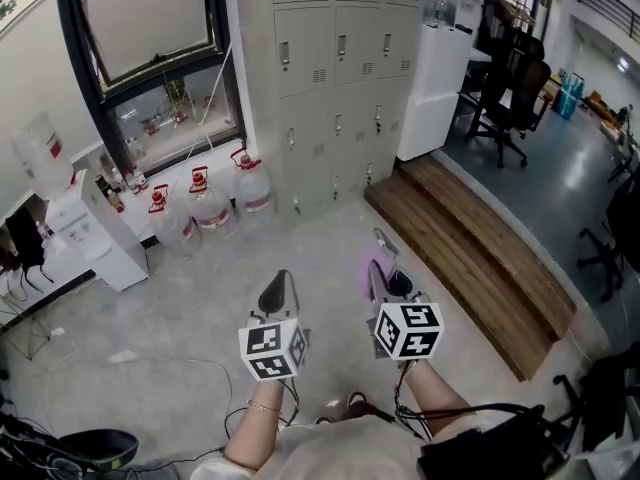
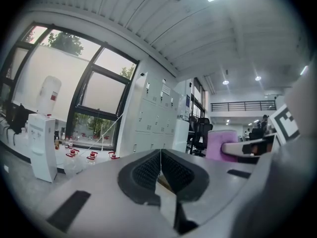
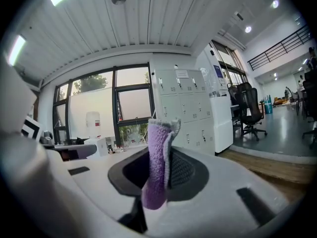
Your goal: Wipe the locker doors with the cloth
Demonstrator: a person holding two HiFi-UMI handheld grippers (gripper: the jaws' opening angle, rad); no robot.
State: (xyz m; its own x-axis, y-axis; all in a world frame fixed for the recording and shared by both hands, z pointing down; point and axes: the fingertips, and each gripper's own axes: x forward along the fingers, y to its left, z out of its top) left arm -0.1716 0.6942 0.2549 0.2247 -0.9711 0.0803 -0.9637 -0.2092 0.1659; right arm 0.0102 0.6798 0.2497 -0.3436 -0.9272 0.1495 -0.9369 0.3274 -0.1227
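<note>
Right gripper view: your right gripper (image 3: 166, 155) clenches the purple cloth (image 3: 157, 182); the left gripper (image 2: 160, 155) is closed, empty. Step closer and press it flat on the locker doors (image 3: 185, 108).

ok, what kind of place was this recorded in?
Most likely an office or workplace common area. It has a bank of grey metal lockers, office chairs on an open floor, and a water dispenser with spare water jugs on the floor nearby.
</note>
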